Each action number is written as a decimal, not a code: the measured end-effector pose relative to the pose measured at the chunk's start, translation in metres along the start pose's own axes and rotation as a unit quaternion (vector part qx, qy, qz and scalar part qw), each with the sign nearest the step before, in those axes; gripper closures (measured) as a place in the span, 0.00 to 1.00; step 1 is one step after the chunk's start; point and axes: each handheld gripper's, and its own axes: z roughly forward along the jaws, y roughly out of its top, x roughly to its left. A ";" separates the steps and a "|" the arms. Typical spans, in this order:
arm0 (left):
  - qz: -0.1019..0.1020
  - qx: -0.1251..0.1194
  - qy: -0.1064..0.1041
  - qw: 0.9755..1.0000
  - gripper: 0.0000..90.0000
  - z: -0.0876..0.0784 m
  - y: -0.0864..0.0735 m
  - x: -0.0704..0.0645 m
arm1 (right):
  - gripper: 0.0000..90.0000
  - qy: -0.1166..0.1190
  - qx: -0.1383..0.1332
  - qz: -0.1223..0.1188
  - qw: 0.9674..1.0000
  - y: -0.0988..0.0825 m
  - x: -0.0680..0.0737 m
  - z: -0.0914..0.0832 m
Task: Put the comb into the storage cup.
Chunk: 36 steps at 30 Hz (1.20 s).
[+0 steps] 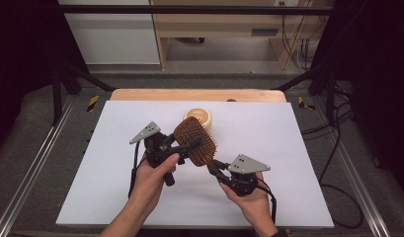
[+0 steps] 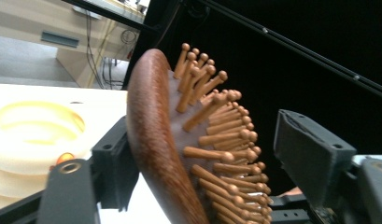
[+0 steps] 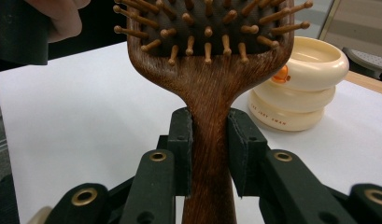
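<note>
A wooden paddle hairbrush (image 1: 192, 138) with peg bristles is held above the white table top (image 1: 288, 163). My right gripper (image 1: 214, 168) is shut on its handle; in the right gripper view the two pads press on the narrow neck of the brush (image 3: 212, 93) from both sides, with the gripper (image 3: 211, 149) pointing up at the head. My left gripper (image 1: 192, 147) straddles the brush head (image 2: 156, 140). One pad lies against the smooth back, while the other stands clear of the bristle tips, so this gripper (image 2: 212, 156) is open.
A cream, ring-stacked round container (image 1: 198, 117) (image 3: 300, 79) (image 2: 34, 135) stands just behind the brush at the table's middle back. A wooden table edge (image 1: 199, 94) runs along the far side. Black frame posts and cables (image 1: 338, 148) flank the table.
</note>
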 end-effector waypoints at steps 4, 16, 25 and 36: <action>-0.013 -0.010 0.004 1.000 0.35 -0.001 0.001 0.002 | 0.81 0.000 -0.002 0.000 1.000 0.000 0.000 0.000; -0.033 -0.018 0.026 0.999 0.53 -0.005 0.004 0.002 | 0.81 0.007 0.005 0.002 1.000 -0.003 0.004 0.006; -0.031 -0.016 0.027 0.999 0.57 -0.003 0.005 -0.006 | 0.81 0.009 0.003 0.012 1.000 -0.006 0.004 0.007; -0.013 -0.024 0.036 0.999 0.58 0.008 0.011 -0.012 | 0.57 0.002 0.007 0.036 0.999 -0.009 -0.002 0.008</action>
